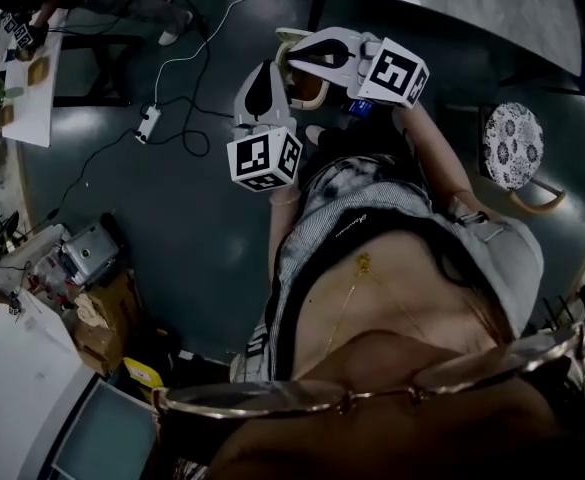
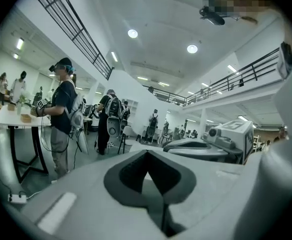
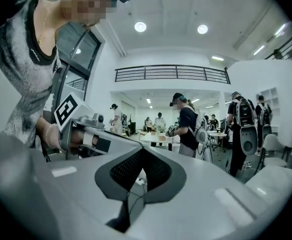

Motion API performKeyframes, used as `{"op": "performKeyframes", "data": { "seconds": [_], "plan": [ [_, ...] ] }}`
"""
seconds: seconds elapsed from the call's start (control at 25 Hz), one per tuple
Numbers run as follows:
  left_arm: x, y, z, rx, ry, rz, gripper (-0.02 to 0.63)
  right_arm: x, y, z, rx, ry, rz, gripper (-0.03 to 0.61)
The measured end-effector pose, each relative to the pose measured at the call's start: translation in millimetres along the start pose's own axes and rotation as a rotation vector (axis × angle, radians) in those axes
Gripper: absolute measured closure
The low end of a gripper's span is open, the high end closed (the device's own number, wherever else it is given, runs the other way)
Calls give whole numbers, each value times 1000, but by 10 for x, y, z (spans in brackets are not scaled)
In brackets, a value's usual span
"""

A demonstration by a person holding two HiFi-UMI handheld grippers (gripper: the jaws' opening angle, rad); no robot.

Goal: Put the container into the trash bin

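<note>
Far left, a white surface (image 1: pixel 34 88) crowded with small items, then a cable and power strip (image 1: pixel 147 121) trailing over the dark floor (image 1: pixel 202 238), with boxes and gear (image 1: pixel 97 268) piled lower left. That edge is tight, so any walking wants the open floor in the middle. Centre now: the left gripper (image 2: pixel 146 156) is held up in front of the torso, fingers pressed together on nothing. Just beside it is the right gripper (image 3: pixel 142 151), fingers likewise closed and empty, and the two marker cubes are close enough to knock. The container? In no view. Behind the grippers a round pale-rimmed thing (image 1: pixel 310 90) sits on the floor, possibly the trash bin but too covered to say. So this fits hands lifted clear after a drop, or hands yet to go for the container; either way, keep the grippers from clashing. On the right, a patterned stool (image 1: pixel 512 146) narrows the way.
</note>
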State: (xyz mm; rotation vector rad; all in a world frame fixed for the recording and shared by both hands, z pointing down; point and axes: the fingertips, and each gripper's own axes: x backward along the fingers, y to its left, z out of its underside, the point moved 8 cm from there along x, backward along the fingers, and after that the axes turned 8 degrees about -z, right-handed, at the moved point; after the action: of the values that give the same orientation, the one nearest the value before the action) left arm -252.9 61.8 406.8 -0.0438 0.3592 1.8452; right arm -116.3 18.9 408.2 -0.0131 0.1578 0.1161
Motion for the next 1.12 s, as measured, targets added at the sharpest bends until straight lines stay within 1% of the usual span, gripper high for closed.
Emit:
{"op": "performKeyframes", "data": {
  "seconds": [0.16, 0.36, 0.56, 0.92, 1.12],
  "plan": [
    [-35, -83, -98, -31, -24, 26, 614, 56, 25, -43, 7, -6, 24, 554],
    [-49, -173, -71, -40, -16, 39, 614, 114, 61, -32, 7, 6, 34, 554],
    [-67, -209, -79, -52, -12, 37, 614, 147, 47, -45, 6, 6, 31, 554],
    [-49, -216, -7, -47, -1, 29, 614, 162, 62, -1, -9, 9, 24, 554],
    [-54, -172, -18, -48, 1, 30, 614, 124, 46, -13, 4, 15, 21, 554]
  ]
}}
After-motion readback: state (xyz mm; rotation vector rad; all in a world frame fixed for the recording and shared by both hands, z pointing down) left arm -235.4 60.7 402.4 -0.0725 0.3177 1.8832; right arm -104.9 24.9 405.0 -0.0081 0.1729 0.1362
